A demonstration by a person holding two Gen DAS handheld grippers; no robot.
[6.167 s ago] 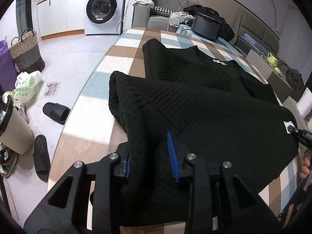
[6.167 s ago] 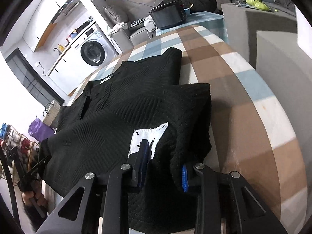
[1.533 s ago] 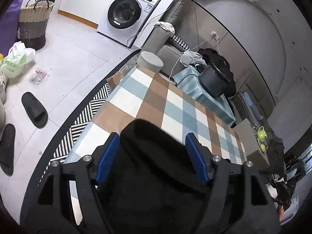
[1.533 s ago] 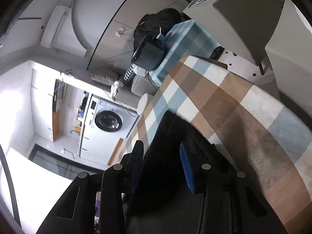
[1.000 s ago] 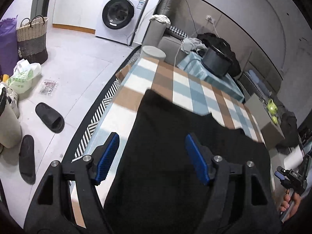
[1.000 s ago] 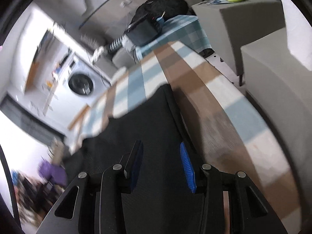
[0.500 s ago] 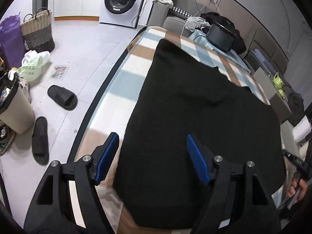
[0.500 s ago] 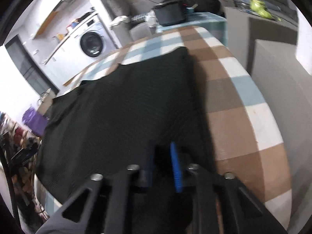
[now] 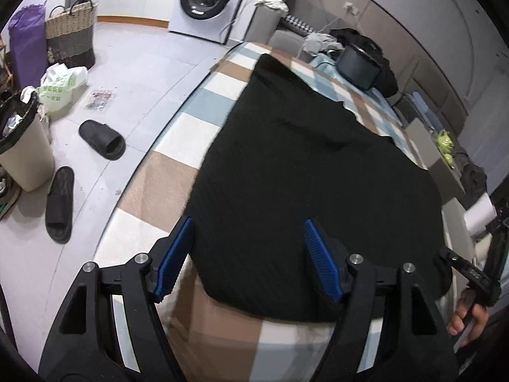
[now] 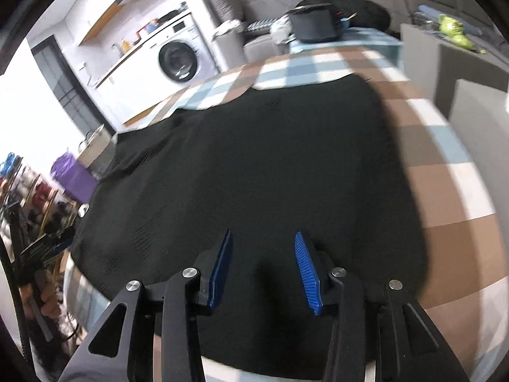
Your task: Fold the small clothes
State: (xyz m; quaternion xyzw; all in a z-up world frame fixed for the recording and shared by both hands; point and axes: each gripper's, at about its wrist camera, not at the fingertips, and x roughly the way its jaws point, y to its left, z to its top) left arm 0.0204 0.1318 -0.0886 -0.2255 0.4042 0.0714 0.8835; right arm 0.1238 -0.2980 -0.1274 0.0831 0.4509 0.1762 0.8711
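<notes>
Your left gripper (image 9: 246, 256) and right gripper (image 10: 262, 265) hang with jaws spread, holding nothing, above the near hem of the black garment (image 9: 311, 165), which lies flat toward twelve o'clock on the checked table (image 9: 219, 89), ready for folding.

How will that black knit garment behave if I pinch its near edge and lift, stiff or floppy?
Probably floppy: the black garment lies flat and follows the checked tablecloth with soft, rounded edges. Its ribbed knit looks thick, so it may hang heavily and sag between the left gripper and right gripper. The textured weave likely grips the pads rather than slipping.
</notes>
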